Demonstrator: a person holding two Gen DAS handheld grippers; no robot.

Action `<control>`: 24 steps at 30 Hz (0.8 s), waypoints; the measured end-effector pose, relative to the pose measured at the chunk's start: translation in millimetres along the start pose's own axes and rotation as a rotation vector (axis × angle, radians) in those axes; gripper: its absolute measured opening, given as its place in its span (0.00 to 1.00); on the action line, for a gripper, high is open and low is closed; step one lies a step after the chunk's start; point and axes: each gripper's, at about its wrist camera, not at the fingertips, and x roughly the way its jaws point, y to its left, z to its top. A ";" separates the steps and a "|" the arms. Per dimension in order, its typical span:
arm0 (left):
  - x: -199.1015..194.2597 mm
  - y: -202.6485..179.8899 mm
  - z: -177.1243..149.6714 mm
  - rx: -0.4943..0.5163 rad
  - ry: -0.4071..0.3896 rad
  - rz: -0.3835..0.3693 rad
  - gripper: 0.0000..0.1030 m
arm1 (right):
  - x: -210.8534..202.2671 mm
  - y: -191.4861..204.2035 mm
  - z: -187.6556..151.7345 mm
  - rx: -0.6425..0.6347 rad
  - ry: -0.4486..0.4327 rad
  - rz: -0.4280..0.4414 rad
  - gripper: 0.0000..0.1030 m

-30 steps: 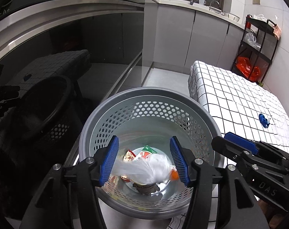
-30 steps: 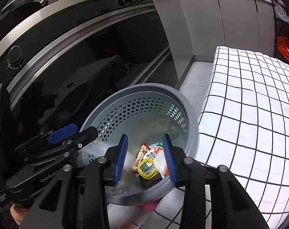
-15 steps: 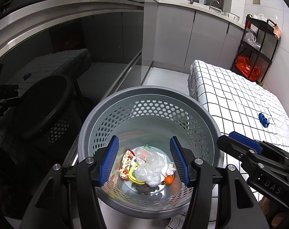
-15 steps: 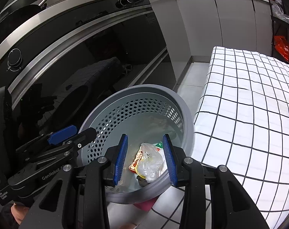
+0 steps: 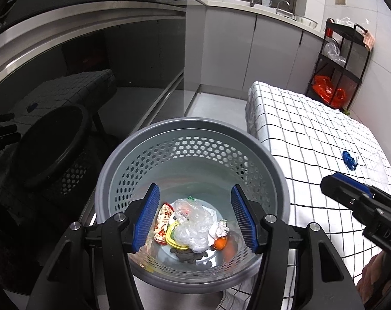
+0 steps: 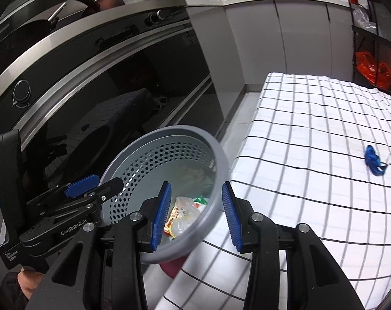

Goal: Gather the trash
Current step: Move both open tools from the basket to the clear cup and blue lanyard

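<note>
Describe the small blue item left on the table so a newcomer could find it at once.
Start at the table with the white, black-gridded cloth, right of the grey perforated bin. Near its far right side lies a small crumpled blue scrap, the only coloured thing on the cloth.

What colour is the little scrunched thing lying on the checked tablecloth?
Blue. The scrunched thing shows best in the right wrist view.

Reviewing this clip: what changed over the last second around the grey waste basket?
The clear plastic bag, a second ago between the left hand-held gripper's pads, now lies in the grey waste basket on the other trash. Both hand-held grippers' jaws are opening, empty. The right hand-held gripper swung toward the checked tablecloth. The blue scrap stayed put.
</note>
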 end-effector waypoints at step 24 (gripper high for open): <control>-10.1 -106.6 -15.8 0.142 -0.018 -0.201 0.59 | -87.1 -108.2 -32.8 0.119 -0.074 -0.223 0.41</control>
